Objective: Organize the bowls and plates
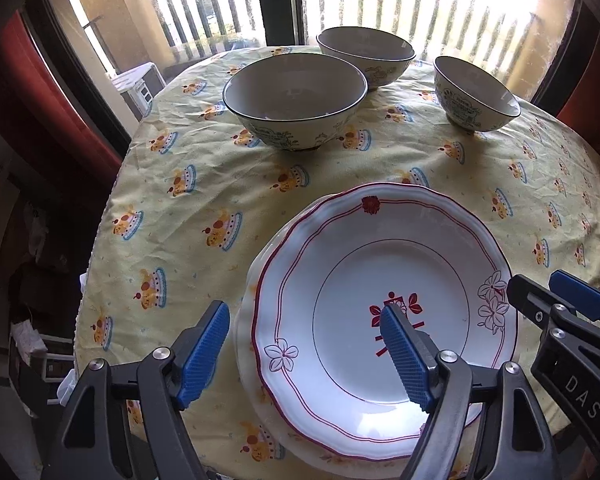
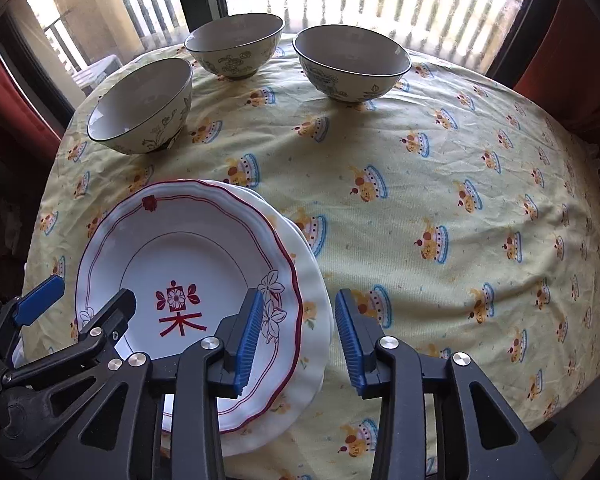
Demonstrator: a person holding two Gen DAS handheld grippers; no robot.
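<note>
A white plate with a red rim (image 1: 380,264) (image 2: 188,248) lies on top of a stack of white plates (image 1: 248,344) (image 2: 316,292) at the near side of the table. Three pale bowls with dark rims stand at the far side: a large one (image 1: 296,100) (image 2: 352,64), a second one (image 1: 366,56) (image 2: 236,48), and a smaller one (image 1: 476,96) (image 2: 140,108). My left gripper (image 1: 304,354) is open, its jaws either side of the stack's left rim. My right gripper (image 2: 296,340) is open, its jaws either side of the stack's right rim. Each gripper also shows in the other's view, the right (image 1: 572,320) and the left (image 2: 60,320).
The round table wears a yellow cloth with a cake print (image 1: 188,208) (image 2: 440,208). A window with a balcony railing (image 1: 440,8) (image 2: 380,4) is behind the bowls. Red curtains (image 1: 40,92) (image 2: 580,60) hang at the sides.
</note>
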